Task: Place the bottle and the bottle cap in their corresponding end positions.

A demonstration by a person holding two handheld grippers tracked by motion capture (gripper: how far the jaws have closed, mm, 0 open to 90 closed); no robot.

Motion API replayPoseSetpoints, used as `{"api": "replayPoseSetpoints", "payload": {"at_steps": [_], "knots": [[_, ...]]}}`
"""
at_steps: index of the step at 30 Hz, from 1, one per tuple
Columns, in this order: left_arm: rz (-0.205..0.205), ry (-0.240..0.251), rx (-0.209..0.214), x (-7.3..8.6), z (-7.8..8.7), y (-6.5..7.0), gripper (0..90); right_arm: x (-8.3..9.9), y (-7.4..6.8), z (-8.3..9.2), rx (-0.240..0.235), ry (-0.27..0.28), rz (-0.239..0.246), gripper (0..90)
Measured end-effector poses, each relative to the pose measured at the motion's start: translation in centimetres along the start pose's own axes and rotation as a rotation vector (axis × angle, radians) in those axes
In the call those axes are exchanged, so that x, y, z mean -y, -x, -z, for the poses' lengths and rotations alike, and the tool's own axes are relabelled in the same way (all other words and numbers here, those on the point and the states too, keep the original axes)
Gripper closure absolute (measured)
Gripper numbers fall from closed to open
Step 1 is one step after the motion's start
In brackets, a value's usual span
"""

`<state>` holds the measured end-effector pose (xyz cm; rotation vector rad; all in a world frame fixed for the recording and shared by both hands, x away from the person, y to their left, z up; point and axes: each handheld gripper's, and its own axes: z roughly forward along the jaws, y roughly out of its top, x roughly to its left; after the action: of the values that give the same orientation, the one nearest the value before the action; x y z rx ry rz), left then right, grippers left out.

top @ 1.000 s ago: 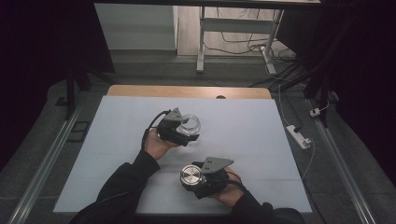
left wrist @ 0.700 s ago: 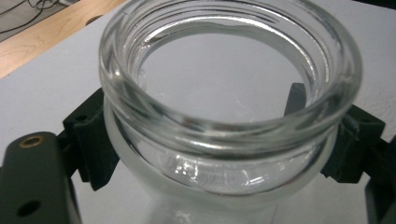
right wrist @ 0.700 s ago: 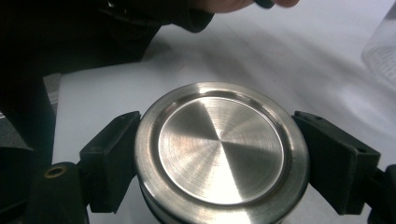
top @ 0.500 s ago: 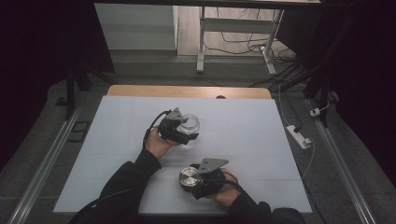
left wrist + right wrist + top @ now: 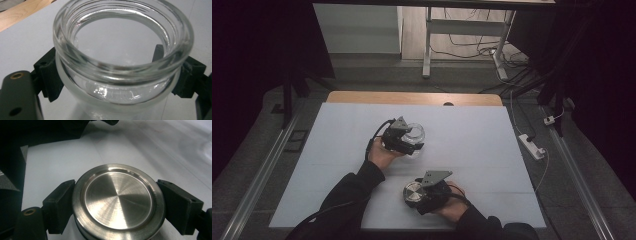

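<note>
Clear glass jar (image 5: 414,136) with a thick threaded neck sits in the left tool (image 5: 406,141), out toward the middle of the pale grey surface (image 5: 482,135). In the left gripper view the black jaws are clamped on the jar (image 5: 122,57) just under its rolled rim, one on each side, and the open mouth faces the camera, so the jar's long axis runs roughly along the tool rather than across it. The glass is smooth and glossy, with moulded screw ridges around the neck.

To the right and nearer the person, the right tool (image 5: 422,192) is closed on a round brushed-steel lid (image 5: 413,192). In the right gripper view the jaws pinch the lid (image 5: 118,202) at opposite edges; its flat top shows a fine radial grain and a raised ring near the rim.

From the lid, the jar lies farther away and to the left, the two well apart. I judge the coming move depends on bringing the lid's flat face square over the jar's mouth, so the right hand has to travel far-left, or the jar be tipped toward it.
</note>
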<state>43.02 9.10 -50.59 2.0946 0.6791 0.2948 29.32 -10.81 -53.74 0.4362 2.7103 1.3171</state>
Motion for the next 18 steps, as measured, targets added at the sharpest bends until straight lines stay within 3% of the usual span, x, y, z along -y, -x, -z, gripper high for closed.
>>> {"api": "replayPoseSetpoints", "payload": {"at_steps": [6,12,18], "knots": [[0.002,-0.012,-0.008,0.23,-0.28,-0.03,15.4,-0.05,-0.16,-0.35,-0.009,-0.046,0.022,18.5],[-0.002,-0.028,-0.008,0.52,-0.72,0.04,15.4,-0.06,-0.10,-0.56,-0.015,-0.082,0.012,18.4],[0.000,-0.037,0.003,0.59,-0.64,-0.16,15.2,-0.08,-0.40,-0.68,0.007,-0.100,0.052,18.1]]}}
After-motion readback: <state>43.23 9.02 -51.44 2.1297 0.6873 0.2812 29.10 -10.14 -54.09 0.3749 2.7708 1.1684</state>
